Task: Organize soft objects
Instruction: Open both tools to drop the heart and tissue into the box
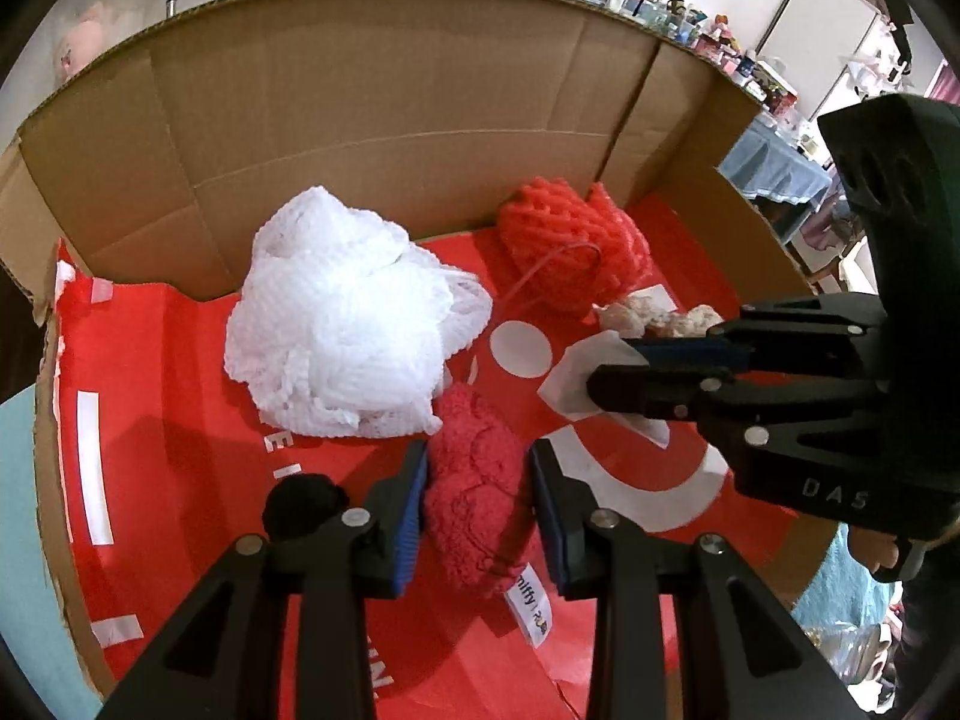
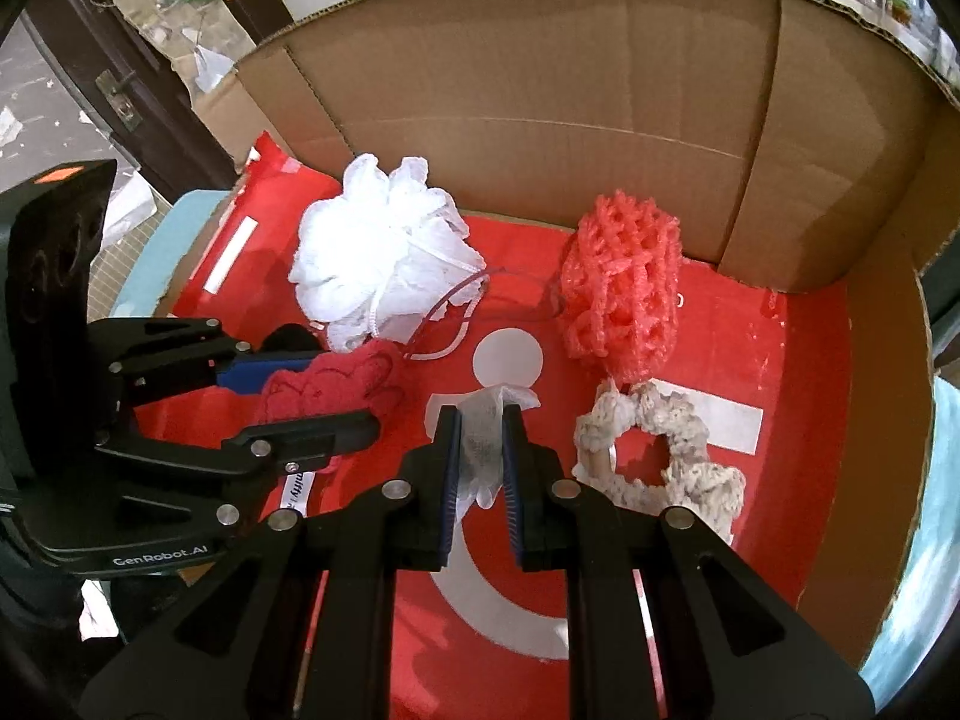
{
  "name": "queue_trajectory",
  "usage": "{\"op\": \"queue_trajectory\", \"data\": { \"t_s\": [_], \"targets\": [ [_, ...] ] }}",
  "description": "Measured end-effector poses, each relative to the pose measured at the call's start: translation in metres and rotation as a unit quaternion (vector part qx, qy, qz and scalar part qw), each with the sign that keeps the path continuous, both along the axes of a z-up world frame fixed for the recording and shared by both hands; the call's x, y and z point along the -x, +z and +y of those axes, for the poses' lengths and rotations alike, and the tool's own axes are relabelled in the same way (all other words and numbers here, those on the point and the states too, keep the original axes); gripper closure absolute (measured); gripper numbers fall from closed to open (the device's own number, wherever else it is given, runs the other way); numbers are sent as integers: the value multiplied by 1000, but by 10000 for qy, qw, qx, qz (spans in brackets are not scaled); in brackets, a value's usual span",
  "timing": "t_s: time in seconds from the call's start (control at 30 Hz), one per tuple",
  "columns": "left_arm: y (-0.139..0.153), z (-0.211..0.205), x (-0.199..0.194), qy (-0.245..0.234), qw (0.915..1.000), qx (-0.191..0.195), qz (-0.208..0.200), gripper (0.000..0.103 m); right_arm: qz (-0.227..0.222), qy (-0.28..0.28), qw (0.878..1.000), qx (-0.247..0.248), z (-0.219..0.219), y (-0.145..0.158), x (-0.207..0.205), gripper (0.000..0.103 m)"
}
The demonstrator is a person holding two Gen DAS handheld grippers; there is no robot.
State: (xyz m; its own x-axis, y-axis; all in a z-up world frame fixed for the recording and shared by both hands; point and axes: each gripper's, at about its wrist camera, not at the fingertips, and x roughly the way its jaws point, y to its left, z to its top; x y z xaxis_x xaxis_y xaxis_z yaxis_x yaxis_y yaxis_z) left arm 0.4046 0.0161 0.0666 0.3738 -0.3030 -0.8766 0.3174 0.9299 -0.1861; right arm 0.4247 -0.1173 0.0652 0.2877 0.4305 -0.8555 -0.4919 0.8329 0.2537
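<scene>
My left gripper (image 1: 480, 462) is shut on a red fluffy cloth (image 1: 474, 516) with a white label, held low over the red floor of a cardboard box (image 1: 360, 96). In the right wrist view the left gripper (image 2: 324, 396) comes in from the left with the red fluffy cloth (image 2: 336, 384) between its fingers. My right gripper (image 2: 480, 417) is shut on a thin white sachet (image 2: 480, 450) that sticks out past its fingertips. In the left wrist view the right gripper (image 1: 612, 366) reaches in from the right with the white sachet (image 1: 570, 378).
In the box lie a white mesh pouf (image 2: 378, 258), a coral foam net (image 2: 618, 282) and a cream scrunchie (image 2: 660, 456). A dark round lump (image 1: 300, 504) sits beside my left finger. Cardboard walls (image 2: 540, 90) close the back and the right. Cluttered shelves (image 1: 660, 0) stand behind the box.
</scene>
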Motion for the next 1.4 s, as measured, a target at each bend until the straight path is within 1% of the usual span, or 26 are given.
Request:
{"op": "queue_trajectory", "data": {
  "t_s": [0.17,0.3,0.43,0.57,0.63,0.7,0.73,1.07,1.33,1.37,1.4],
  "targets": [
    [-3,0,-5,26,10000,32,7,69,120,-84,9999,-10,4,-6,-6,90],
    [-5,1,-5,50,9999,111,28,69,136,-112,9998,75,3,-10,-9,90],
    [-6,1,-4,18,10000,57,-17,65,207,-119,9997,58,4,-12,-12,90],
    [-4,7,-2,23,9999,102,-19,64,240,-150,9996,62,5,-14,-14,89],
    [-3,8,0,18,9999,94,-32,62,250,-161,9995,74,7,-15,-15,89],
    [-1,9,1,3,9999,78,-87,55,242,-161,9995,86,9,-15,-15,89],
    [0,10,3,-4,9999,73,-120,54,233,-157,9995,115,10,-15,-15,89],
    [8,17,9,-21,9998,68,-199,53,155,-177,9993,302,19,-14,-13,89],
    [14,21,18,-17,9996,128,-249,53,154,-309,9991,258,14,-12,-12,88],
    [16,22,20,-25,9995,165,-266,52,157,-320,9991,250,13,-12,-11,87],
    [17,22,22,-25,9995,172,-276,48,155,-351,9989,261,12,-11,-10,86]
  ]
}}
